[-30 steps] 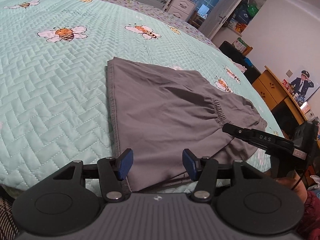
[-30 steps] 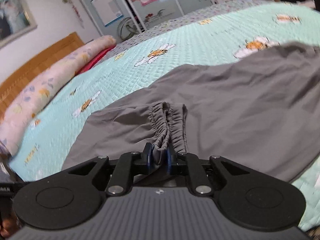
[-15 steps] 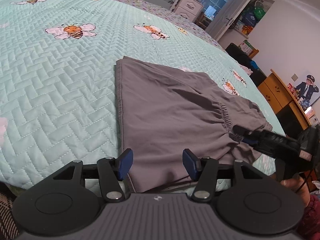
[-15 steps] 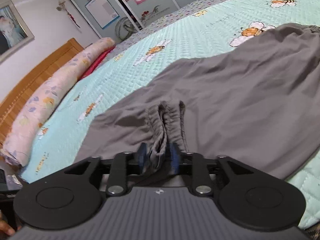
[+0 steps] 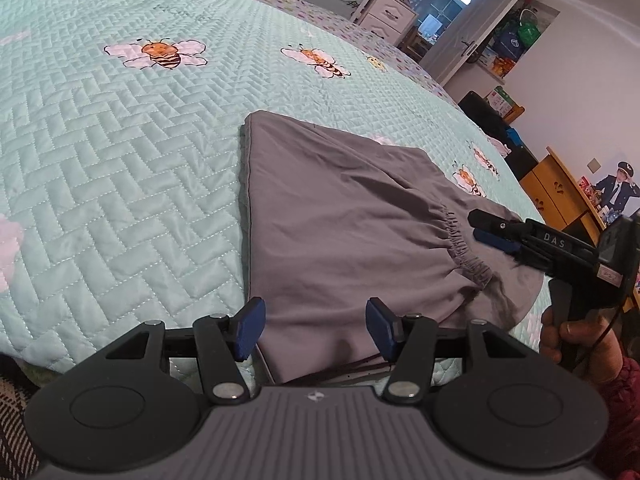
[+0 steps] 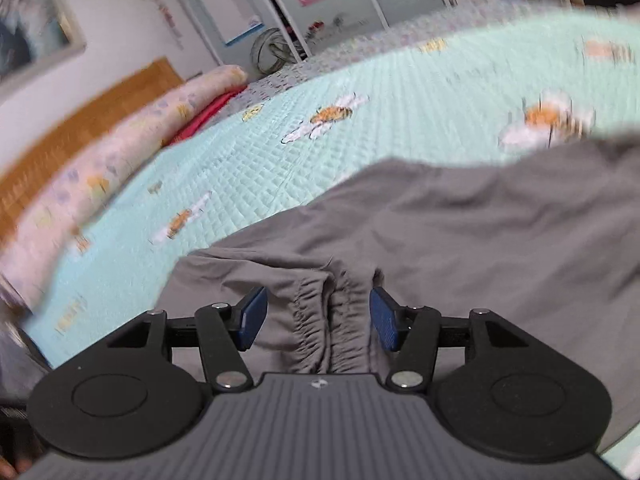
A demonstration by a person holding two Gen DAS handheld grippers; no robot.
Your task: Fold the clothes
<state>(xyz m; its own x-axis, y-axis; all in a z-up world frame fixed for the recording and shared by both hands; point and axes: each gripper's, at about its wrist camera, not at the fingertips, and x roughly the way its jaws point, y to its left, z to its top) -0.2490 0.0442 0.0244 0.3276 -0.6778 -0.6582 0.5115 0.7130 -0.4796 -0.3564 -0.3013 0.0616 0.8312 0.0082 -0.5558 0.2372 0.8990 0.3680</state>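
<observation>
Right gripper (image 6: 318, 318): jaws have just been opening and stand about half apart. The gathered waistband (image 6: 332, 312) lies between the pads, which no longer press on it.

Left gripper (image 5: 316, 326): jaws about half open, holding nothing, over the near hem of the shorts (image 5: 344, 232).

Shorts: grey, folded, flat on the bed (image 5: 120, 160) near its front edge. In the left view the long axis runs away from the camera and the waistband is on the right.
</observation>
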